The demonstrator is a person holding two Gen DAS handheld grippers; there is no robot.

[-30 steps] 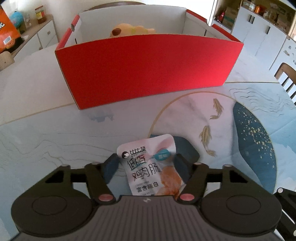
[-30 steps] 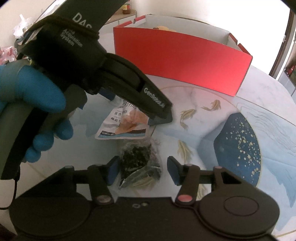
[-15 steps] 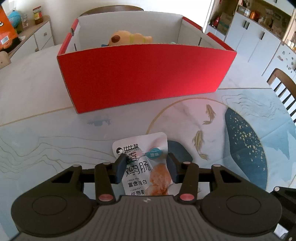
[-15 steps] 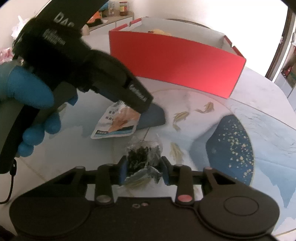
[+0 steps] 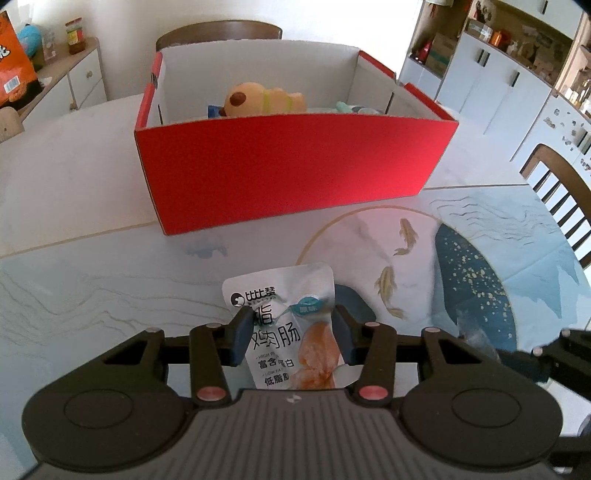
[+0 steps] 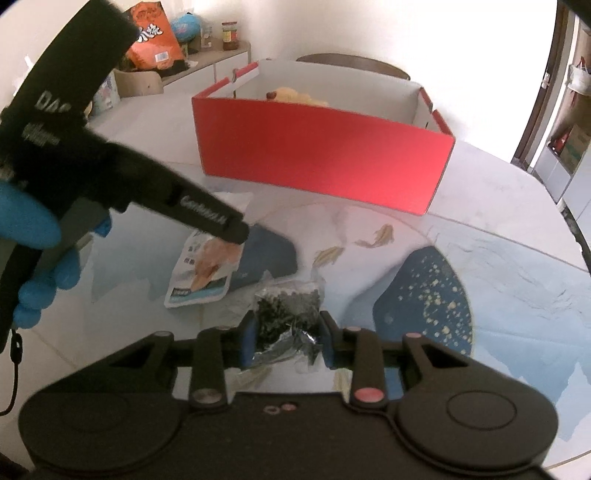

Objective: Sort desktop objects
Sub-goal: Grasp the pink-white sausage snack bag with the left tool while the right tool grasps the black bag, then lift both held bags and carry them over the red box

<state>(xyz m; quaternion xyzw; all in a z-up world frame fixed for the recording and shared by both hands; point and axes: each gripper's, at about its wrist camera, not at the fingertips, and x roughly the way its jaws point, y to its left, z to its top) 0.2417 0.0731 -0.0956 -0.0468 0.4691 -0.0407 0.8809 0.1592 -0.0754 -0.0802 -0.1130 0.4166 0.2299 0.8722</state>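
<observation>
A white snack pouch (image 5: 280, 291) with an orange picture sits between the pads of my left gripper (image 5: 291, 321), which is shut on it just above the table. From the right wrist view the same pouch (image 6: 201, 273) hangs tilted under the left gripper (image 6: 236, 232), held by a blue-gloved hand (image 6: 33, 229). My right gripper (image 6: 287, 325) has a clear bag of dark bits (image 6: 291, 299) between its pads. Its jaws are closing and press on the bag's sides. A red cardboard box (image 5: 291, 166) stands open behind, with a yellow plush toy (image 5: 258, 99) inside.
The table carries a mat (image 5: 476, 280) with a dark blue disc and gold fish. Wooden chairs stand at the far side (image 5: 218, 29) and at the right (image 5: 557, 184). White cabinets (image 5: 491, 85) line the right wall, and a sideboard (image 5: 74, 81) with an orange bag stands at the left.
Both grippers' jaws have closed in on their packets, the left on the pouch and the right on the dark bag. Both have risen a little, so more of the box's inside shows.
</observation>
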